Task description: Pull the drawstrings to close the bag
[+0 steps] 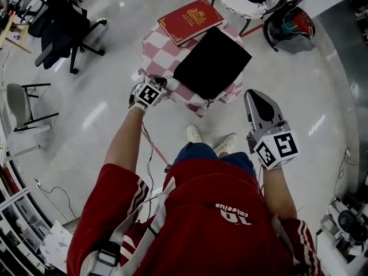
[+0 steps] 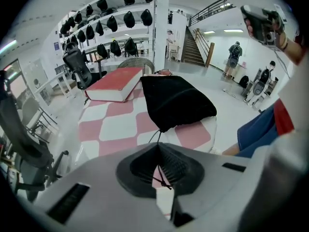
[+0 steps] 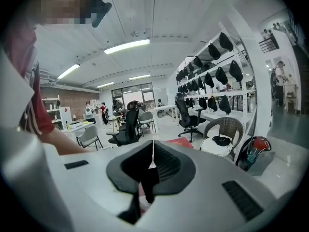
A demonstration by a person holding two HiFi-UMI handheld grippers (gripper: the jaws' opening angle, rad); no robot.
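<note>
Left claw [image 2: 158,151] pinching drawstring [image 2: 155,135], showing only in its own view, right claw [image 1: 255,96] shut, empty, hovering at four o'clock of bag [image 1: 213,62].

L gripper [image 1: 161,85] jaws shut, tilted down; R gripper [image 1: 255,95] shut.

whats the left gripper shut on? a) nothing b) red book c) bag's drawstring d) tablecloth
c: in the left gripper view, the left gripper has its jaws together on the thin black drawstring that runs out from the bag.
</note>
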